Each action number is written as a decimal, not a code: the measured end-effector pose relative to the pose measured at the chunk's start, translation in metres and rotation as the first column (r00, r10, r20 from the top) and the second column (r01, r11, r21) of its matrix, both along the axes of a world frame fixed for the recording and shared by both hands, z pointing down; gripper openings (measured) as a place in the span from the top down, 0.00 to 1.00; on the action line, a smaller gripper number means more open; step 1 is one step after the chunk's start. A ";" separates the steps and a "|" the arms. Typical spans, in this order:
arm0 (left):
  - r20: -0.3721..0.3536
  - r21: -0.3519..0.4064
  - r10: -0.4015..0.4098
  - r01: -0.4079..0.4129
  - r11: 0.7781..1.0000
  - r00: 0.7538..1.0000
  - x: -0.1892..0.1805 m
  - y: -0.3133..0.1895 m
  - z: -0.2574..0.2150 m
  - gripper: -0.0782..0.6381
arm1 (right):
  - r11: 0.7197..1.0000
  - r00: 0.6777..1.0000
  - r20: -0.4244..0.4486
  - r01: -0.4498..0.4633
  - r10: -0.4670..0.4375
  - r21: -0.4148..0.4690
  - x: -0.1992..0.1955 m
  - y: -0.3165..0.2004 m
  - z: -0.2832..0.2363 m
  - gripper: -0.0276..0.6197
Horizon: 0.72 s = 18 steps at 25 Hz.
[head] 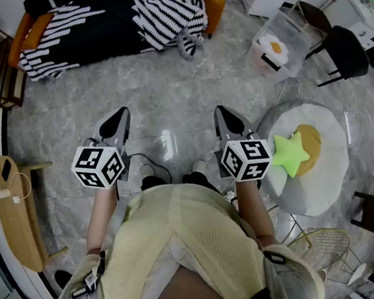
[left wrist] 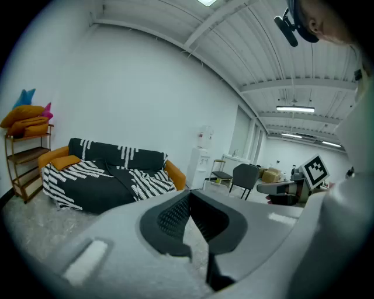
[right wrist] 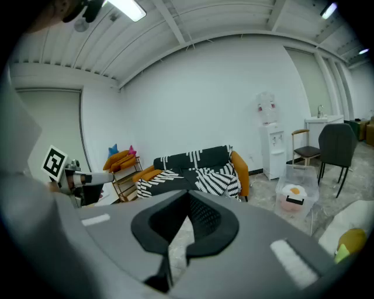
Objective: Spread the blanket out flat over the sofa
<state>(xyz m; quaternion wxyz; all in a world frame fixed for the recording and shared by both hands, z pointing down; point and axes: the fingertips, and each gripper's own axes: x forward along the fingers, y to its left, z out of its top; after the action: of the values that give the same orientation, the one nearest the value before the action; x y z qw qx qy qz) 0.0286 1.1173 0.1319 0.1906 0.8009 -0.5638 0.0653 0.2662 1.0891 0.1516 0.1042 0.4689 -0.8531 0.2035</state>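
A black-and-white striped blanket (head: 114, 18) lies draped and rumpled over the orange sofa (head: 214, 2) at the far left of the room, with one corner hanging to the floor at the sofa's right end. The blanket (left wrist: 99, 175) also fills the left gripper view's left side, and the blanket (right wrist: 198, 172) sits mid-frame in the right gripper view. My left gripper (head: 119, 117) and right gripper (head: 222, 114) hover side by side over the marble floor, well short of the sofa, pointing towards it. Both are shut with nothing between the jaws: left gripper (left wrist: 188, 195), right gripper (right wrist: 188, 195).
A clear plastic box (head: 277, 49) and a black chair (head: 347, 49) stand right of the sofa. A fried-egg cushion (head: 323, 180) with a green star (head: 290, 154) lies at my right. A wooden shelf (head: 0, 66) flanks the sofa's left; a wooden board (head: 18, 211) is near left.
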 end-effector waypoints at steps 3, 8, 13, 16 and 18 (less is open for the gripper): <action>-0.015 -0.010 -0.021 0.021 1.000 1.000 0.027 -0.003 0.005 0.88 | 1.000 1.000 0.003 0.024 -0.024 -0.010 0.023 -0.007 0.003 0.95; -0.010 -0.029 -0.075 0.075 0.997 0.997 0.062 -0.003 0.012 0.88 | 0.997 0.997 -0.004 0.078 -0.078 -0.010 0.052 -0.012 0.009 0.95; 0.024 -0.041 -0.145 0.146 0.988 0.989 0.065 0.004 0.013 0.88 | 0.989 0.988 -0.018 0.150 -0.150 0.008 0.057 -0.020 0.009 0.95; 0.026 -0.051 -0.179 0.180 0.982 0.983 0.060 0.006 0.015 0.88 | 0.985 0.985 -0.026 0.172 -0.171 0.014 0.057 -0.022 0.008 0.95; 0.031 -0.053 -0.198 0.200 0.978 0.980 0.056 0.004 0.015 0.88 | 0.980 0.979 -0.045 0.199 -0.198 0.024 0.053 -0.023 0.009 0.95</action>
<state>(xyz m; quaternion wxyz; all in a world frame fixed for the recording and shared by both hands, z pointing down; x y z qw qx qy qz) 0.0848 1.1217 0.1472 0.2111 0.7340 -0.6415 0.0720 0.3195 1.0663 0.1610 0.1353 0.3871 -0.8961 0.1702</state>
